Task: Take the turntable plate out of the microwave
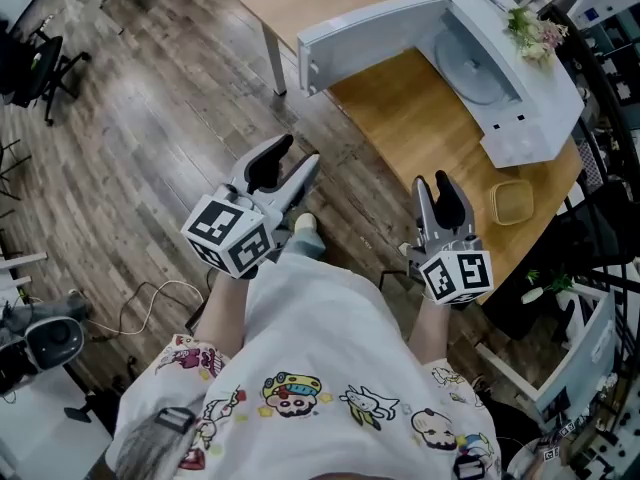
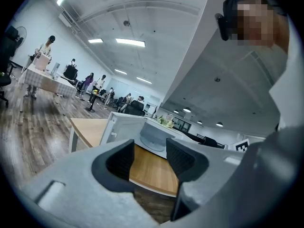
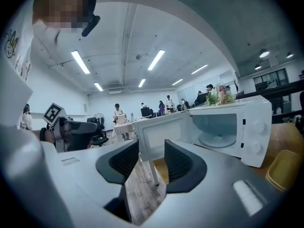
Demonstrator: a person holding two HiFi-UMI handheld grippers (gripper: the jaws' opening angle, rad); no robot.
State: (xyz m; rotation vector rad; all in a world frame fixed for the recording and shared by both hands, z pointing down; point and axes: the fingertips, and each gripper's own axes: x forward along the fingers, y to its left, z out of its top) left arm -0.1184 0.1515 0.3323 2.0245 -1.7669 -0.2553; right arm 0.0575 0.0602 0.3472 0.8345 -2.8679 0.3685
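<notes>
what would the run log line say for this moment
left tongs: open, empty | right tongs: open, empty | white microwave: door open | round pale grey turntable plate: inside, untouched

The microwave (image 1: 545,108) is white, its plate (image 1: 470,68) pale grey. The desk (image 1: 420,133) is honey-brown wood; the tub (image 1: 511,202) is yellow.

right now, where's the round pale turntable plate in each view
head view: round pale turntable plate upper right, inside the open white microwave
left gripper view: plate at centre
right gripper view: plate right of centre
shared landmark: flowers on the microwave's top
</notes>
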